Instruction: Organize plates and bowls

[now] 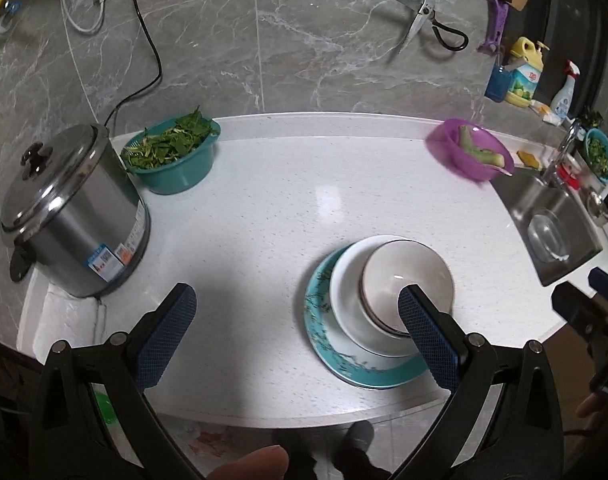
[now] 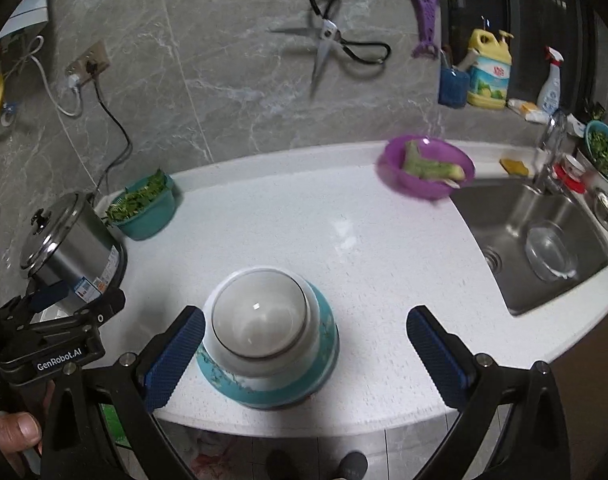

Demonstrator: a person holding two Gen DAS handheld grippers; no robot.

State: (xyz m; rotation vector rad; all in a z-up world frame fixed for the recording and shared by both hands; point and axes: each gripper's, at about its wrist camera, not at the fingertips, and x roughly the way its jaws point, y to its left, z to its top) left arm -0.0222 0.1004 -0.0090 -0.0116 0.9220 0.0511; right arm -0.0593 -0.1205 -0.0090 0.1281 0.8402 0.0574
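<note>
Both grippers hang over the front edge of the white speckled counter (image 2: 344, 232), each with its blue-padded jaws spread wide and nothing between them. The stack sits just ahead of the right gripper (image 2: 306, 344), a little toward its left finger: a pale grey bowl with a dark rim (image 2: 258, 314) nested in a white dish (image 2: 310, 308), on a teal plate with a branch pattern (image 2: 324, 376). From the left gripper (image 1: 298, 336) the same stack lies off to its right side, behind its right finger. Farther left stands a steel lidded pot (image 1: 72, 216).
</note>
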